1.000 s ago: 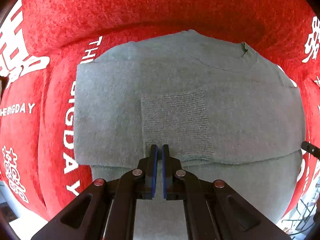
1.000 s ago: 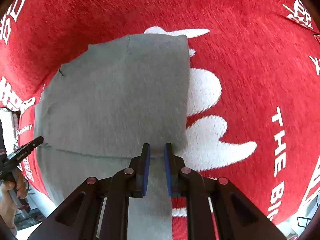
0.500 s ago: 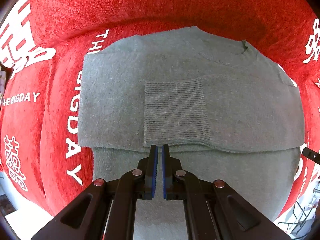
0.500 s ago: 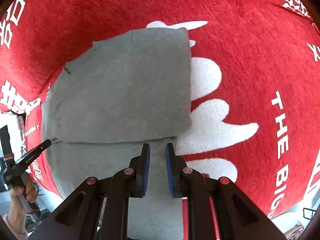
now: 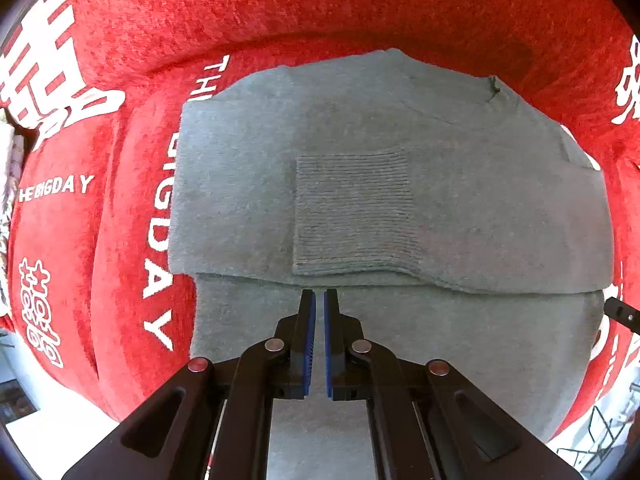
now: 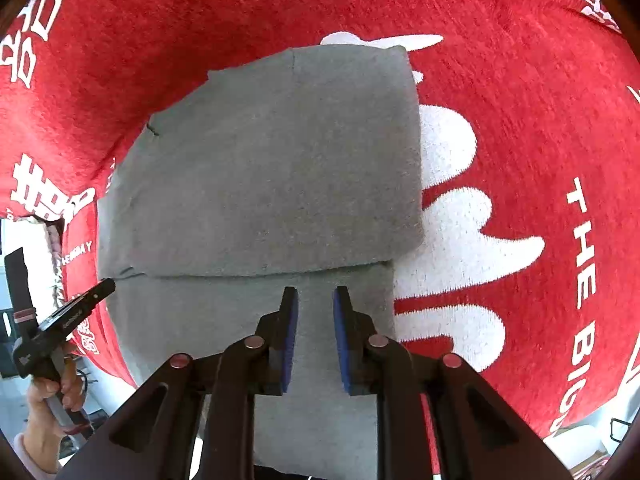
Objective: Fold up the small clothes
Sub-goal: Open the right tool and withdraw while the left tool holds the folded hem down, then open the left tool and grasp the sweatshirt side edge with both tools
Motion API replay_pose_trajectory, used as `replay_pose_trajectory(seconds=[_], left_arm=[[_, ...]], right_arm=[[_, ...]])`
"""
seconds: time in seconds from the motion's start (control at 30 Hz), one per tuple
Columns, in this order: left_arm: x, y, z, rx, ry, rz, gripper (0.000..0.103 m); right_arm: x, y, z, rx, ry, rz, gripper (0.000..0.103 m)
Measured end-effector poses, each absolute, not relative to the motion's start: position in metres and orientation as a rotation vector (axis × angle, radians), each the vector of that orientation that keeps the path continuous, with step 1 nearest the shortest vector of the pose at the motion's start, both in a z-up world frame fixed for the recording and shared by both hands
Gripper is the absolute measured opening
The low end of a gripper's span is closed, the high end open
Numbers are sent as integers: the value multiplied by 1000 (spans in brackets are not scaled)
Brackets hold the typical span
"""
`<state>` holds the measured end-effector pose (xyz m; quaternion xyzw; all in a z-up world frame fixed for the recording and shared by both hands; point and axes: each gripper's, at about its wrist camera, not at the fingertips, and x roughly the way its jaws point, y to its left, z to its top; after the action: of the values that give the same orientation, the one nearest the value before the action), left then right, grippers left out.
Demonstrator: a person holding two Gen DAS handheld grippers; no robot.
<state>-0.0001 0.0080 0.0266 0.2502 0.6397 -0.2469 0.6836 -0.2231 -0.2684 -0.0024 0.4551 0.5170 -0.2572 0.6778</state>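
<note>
A grey knit sweater [image 5: 380,184] lies folded on a red cloth; a ribbed cuff [image 5: 352,212] rests on top of the folded part. It also shows in the right wrist view [image 6: 272,184]. My left gripper [image 5: 319,294] hovers just in front of the fold edge, over the lower layer, jaws nearly closed with a thin gap and nothing between them. My right gripper [image 6: 315,292] is slightly open and empty, just in front of the fold edge near the sweater's right side. The left gripper [image 6: 105,285] shows at the left of the right wrist view, held by a hand.
The red cloth [image 6: 520,120] with white lettering covers the surface all around. The surface edge and floor clutter show at the lower left [image 5: 24,420] and lower right [image 6: 592,444].
Both grippers have drawn back from the fold edge toward me, so more of the lower layer shows. The right gripper's jaws have opened a little wider.
</note>
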Motion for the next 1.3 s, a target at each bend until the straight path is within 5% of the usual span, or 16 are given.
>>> replay_pose_trajectory(seconds=[0.07, 0.1, 0.13, 0.17, 0.2, 0.5, 1.3], left_arm=[[0, 10, 29, 527, 1447, -554, 4], [0, 11, 30, 513, 1452, -553, 16], [0, 12, 32, 505, 1454, -554, 35], [-1, 12, 33, 505, 1452, -547, 90], [-2, 12, 36, 512, 1436, -523, 101], [-4, 10, 41, 526, 1379, -511, 102], [-55, 59, 35, 465, 1471, -501, 102]], right_arm=[[-220, -269, -1, 1014, 1159, -578, 44], [-219, -268, 0, 1008, 1155, -575, 46], [-218, -268, 2, 1003, 1153, -572, 46], [-216, -268, 2, 1000, 1152, -568, 46], [-215, -268, 3, 999, 1150, -566, 48], [-217, -271, 5, 1026, 1123, -547, 70], [-255, -256, -27, 1224, 1099, -358, 70]])
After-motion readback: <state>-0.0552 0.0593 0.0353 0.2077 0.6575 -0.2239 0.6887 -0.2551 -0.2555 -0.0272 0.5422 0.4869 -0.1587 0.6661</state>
